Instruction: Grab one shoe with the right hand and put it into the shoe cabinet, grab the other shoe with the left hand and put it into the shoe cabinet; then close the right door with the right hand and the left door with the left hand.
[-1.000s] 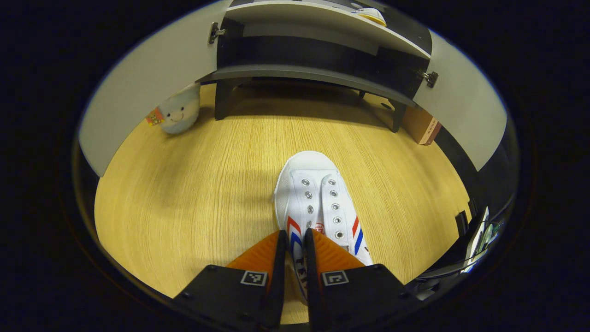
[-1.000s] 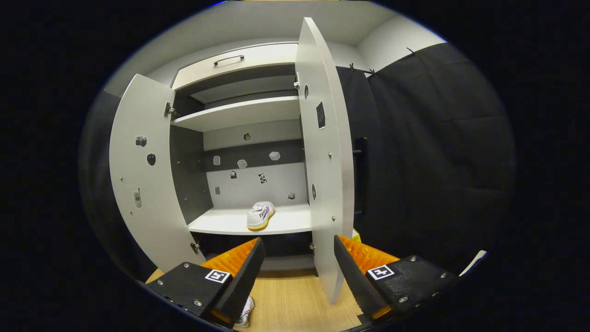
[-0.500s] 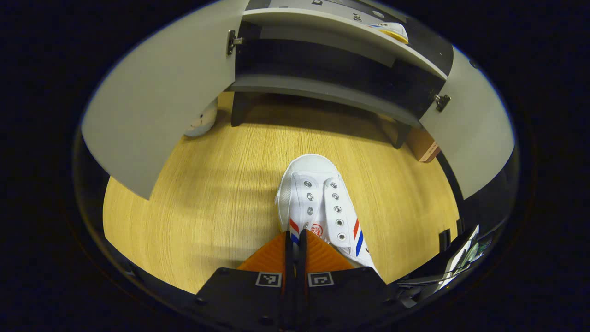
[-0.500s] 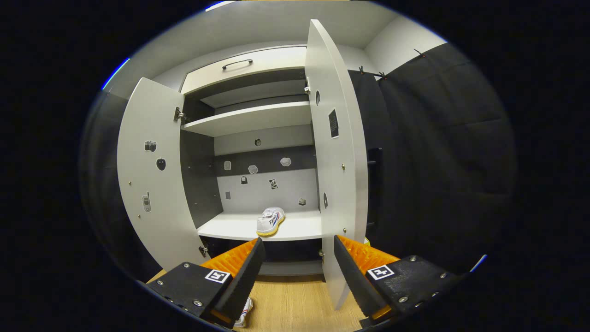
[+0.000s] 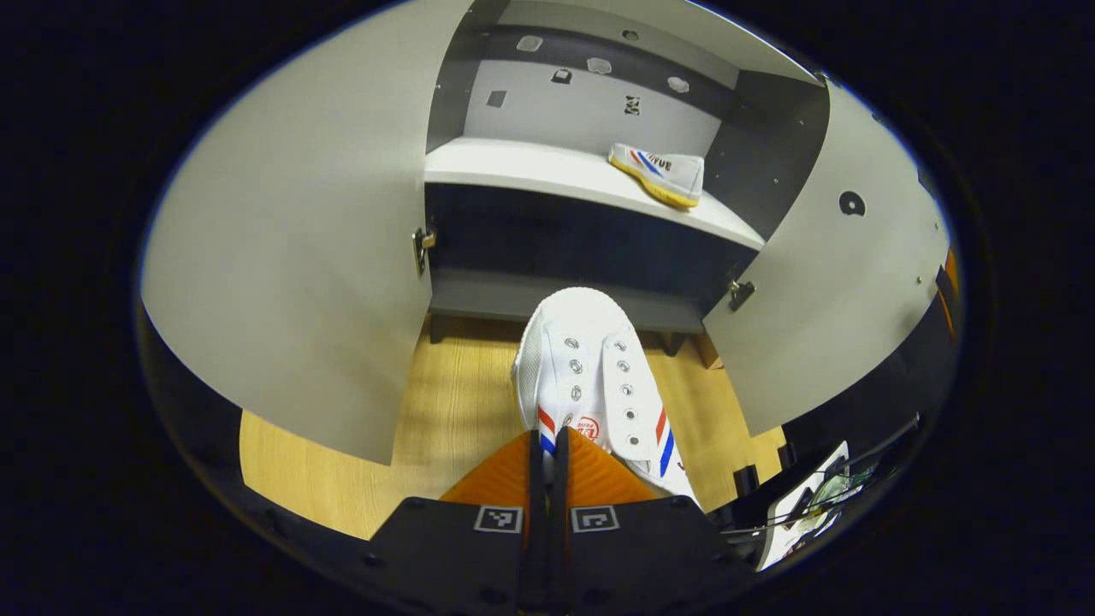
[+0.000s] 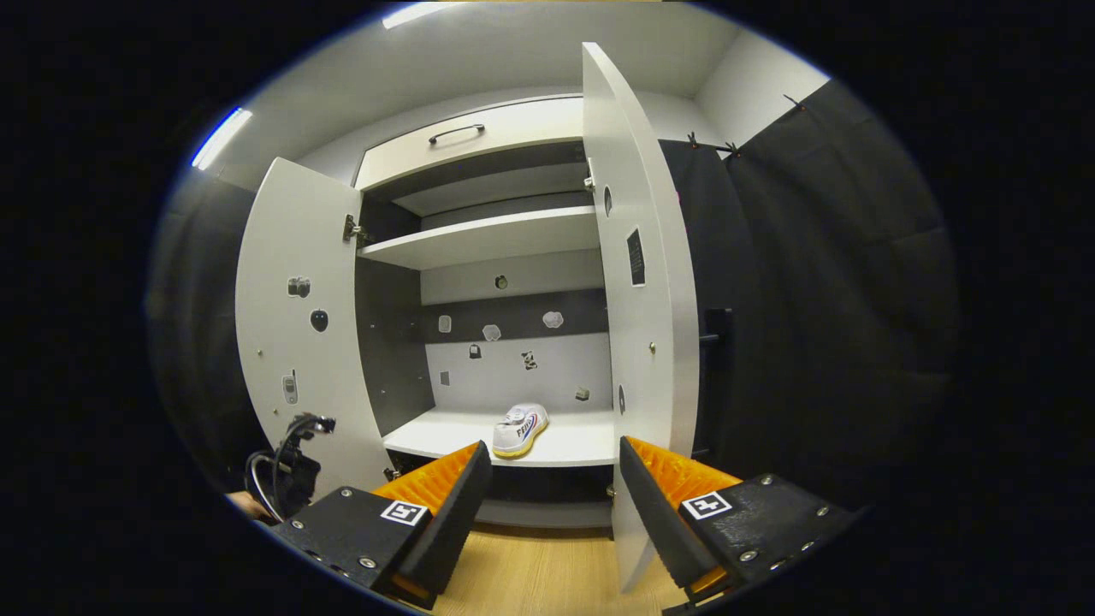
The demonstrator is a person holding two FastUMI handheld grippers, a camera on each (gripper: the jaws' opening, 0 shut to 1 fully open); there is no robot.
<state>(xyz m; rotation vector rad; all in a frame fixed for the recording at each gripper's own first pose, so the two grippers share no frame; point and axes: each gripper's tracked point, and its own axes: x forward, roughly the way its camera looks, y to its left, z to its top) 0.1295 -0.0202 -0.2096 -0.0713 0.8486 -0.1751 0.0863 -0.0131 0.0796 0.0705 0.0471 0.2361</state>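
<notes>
Held off the pale wood-grain floor (image 5: 359,462): a white canvas lace-less sneaker with red and blue side stripes (image 5: 590,376), toe aimed forward at the tall white shoe cabinet with dark grey inner walls (image 5: 565,231). Left gripper (image 5: 547,466) pressed nearly together, pinching a thin edge of the sneaker's collar near the heel. Gripped at the rear, probably so the toe can lead into the opening. Toe now level with the cabinet's dark lower front, below the white lower shelf (image 5: 547,167).

Already resting on that shelf, toward its right end: the matching white striped sneaker with a yellow sole (image 5: 657,171). Placed to that side, seemingly to leave the shelf's left part free for the held one. In the right gripper view, same sneaker (image 6: 520,429) sitting on the shelf between the gripper's fingers.

Both flat white cabinet doors swung wide, left door (image 5: 299,248) and right door (image 5: 821,282), giving an unobstructed way in. Small stickers dotted across the back panel and the doors.

Right gripper (image 6: 554,492) spread wide, holding nothing, hovering just beside the right door's (image 6: 646,325) lower edge, likely waiting for the closing step. Farther off at lower left of that view, a dark device with looped cables (image 6: 287,470), apparently the other gripper's rig.

Judged stage: second shoe lifted, not yet shelved; doors not yet closed.
</notes>
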